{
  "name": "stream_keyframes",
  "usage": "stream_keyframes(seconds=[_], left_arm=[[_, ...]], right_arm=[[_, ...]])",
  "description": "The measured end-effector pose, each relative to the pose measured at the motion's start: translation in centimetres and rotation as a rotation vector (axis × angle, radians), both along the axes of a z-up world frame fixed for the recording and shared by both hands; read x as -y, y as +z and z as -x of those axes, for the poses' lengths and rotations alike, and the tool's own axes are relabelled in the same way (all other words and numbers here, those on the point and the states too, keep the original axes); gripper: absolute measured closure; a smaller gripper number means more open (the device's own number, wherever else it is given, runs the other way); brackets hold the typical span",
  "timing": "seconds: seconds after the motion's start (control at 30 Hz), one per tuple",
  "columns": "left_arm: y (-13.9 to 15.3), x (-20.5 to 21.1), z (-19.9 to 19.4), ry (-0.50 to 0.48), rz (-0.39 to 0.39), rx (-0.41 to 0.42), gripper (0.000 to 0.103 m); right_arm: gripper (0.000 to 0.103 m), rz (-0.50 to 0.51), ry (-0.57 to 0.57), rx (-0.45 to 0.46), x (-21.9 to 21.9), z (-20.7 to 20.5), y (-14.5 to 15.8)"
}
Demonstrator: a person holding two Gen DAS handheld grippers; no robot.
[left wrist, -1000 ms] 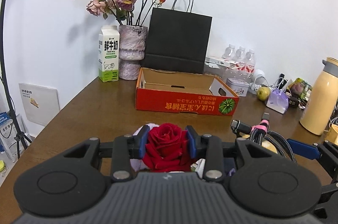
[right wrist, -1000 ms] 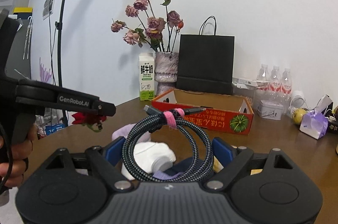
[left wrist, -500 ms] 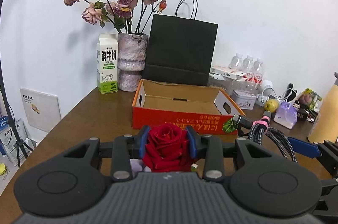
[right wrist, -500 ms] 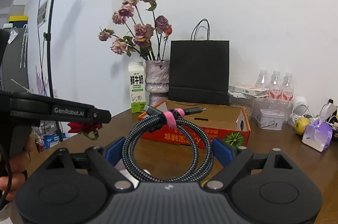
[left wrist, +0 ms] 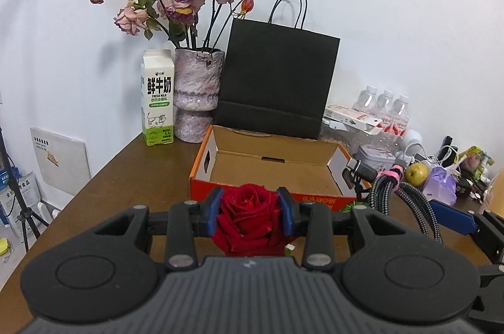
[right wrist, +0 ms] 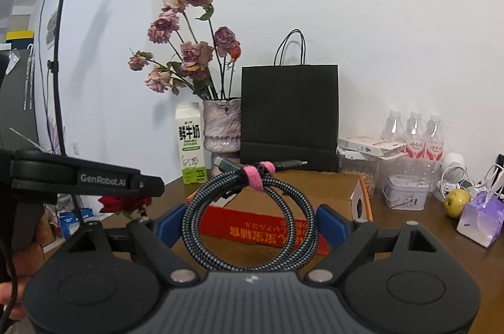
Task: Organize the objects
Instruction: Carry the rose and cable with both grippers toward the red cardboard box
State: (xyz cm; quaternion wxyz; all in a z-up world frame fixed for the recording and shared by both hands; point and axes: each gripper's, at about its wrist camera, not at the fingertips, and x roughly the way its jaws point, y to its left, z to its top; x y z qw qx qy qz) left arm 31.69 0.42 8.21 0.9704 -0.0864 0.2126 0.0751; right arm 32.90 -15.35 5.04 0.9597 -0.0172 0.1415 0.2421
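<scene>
Left gripper (left wrist: 250, 214): blue-padded fingers (left wrist: 211, 212) clamp a red rose bloom (left wrist: 247, 217), its open face turned toward the camera, held above the brown wooden table (left wrist: 126, 176). Right gripper (right wrist: 249, 223): fingers spread wide, pressing from both sides on a coiled grey braided cable (right wrist: 252, 214) bound by a pink strap (right wrist: 252, 176); the coil stands upright, its plug ends pointing sideways. Beyond both, an open orange cardboard box (left wrist: 267, 164) lies on the table, interior bare. A mottled pink vase (left wrist: 197, 94) holds dried roses.
</scene>
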Motion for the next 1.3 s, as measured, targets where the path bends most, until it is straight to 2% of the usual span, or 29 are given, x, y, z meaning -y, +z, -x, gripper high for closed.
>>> stream_keyframes(seconds=[0.4,0.87,1.3], left_arm=[[0.6,-0.1,-5.9,0.041,-0.006,-0.028,0.065],[0.8,0.1,-11.0,0.063,-0.008,-0.046,0.065],[0.1,-0.1,-16.6,0.112,-0.031,-0.072,0.065]], right_arm=[[0.016,-0.023,-0.007,-0.001,0.3,-6.3,0.9],[0.016,-0.046,-0.008,-0.016,0.0,-12.3,0.4],[0.016,-0.023,-0.035,-0.037,-0.4,-17.8,-0.4]])
